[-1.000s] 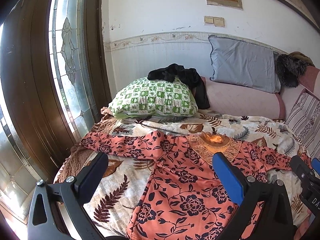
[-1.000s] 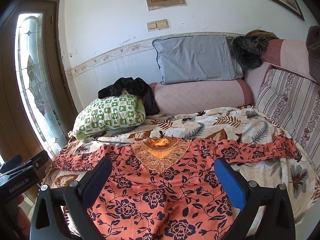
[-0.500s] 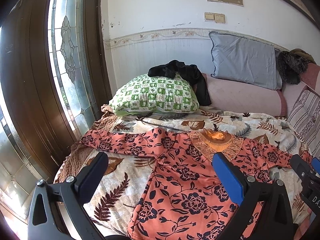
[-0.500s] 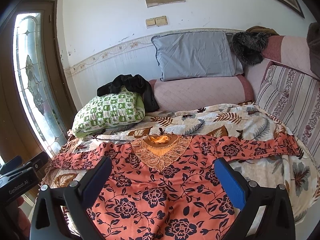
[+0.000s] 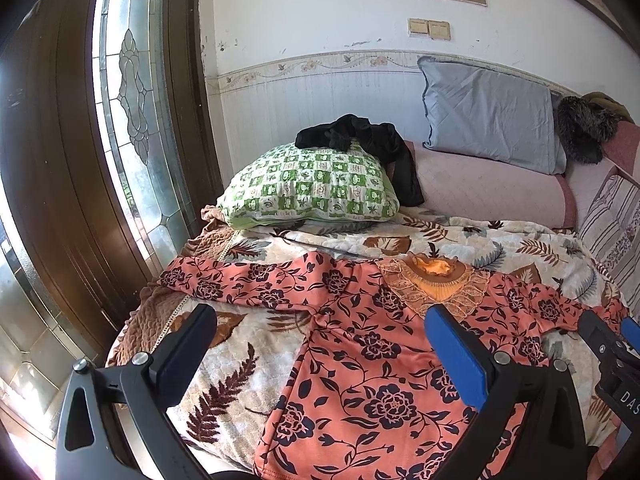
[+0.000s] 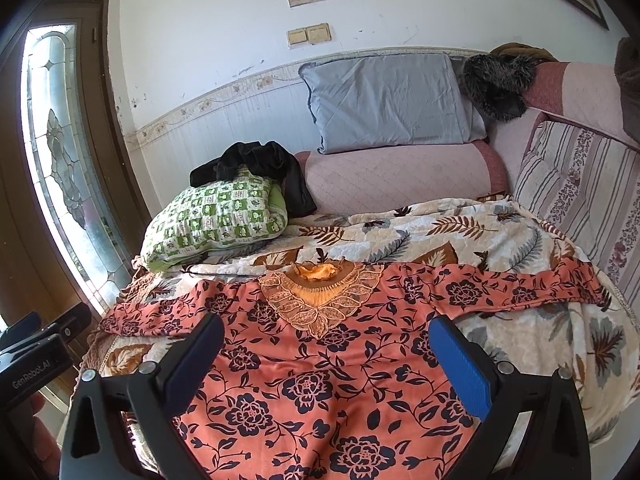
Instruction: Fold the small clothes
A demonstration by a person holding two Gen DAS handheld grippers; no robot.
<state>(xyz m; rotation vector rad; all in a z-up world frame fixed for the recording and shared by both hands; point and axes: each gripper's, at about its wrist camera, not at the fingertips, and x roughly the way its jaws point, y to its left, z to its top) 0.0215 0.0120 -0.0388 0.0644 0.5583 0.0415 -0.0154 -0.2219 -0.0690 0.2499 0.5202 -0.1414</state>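
An orange top (image 5: 372,364) (image 6: 320,376) with dark flowers and a lace collar lies spread flat on the bed, both sleeves stretched out sideways. My left gripper (image 5: 320,340) hovers open above the top's left side, nothing between its fingers. My right gripper (image 6: 326,344) hangs open over the chest of the top, also holding nothing. The right gripper's body shows at the right edge of the left wrist view, and the left gripper's body (image 6: 36,356) at the left edge of the right wrist view.
A leaf-print blanket (image 6: 460,236) covers the bed. A green checked pillow (image 5: 312,188) with a black garment (image 5: 360,136) on it sits behind the top, next to a grey pillow (image 6: 388,100) and pink bolster. A glass door (image 5: 132,100) stands on the left, striped cushions (image 6: 592,184) on the right.
Both views have shifted slightly, with the scene sitting a little lower than before. The top lies the same and both grippers stay open.
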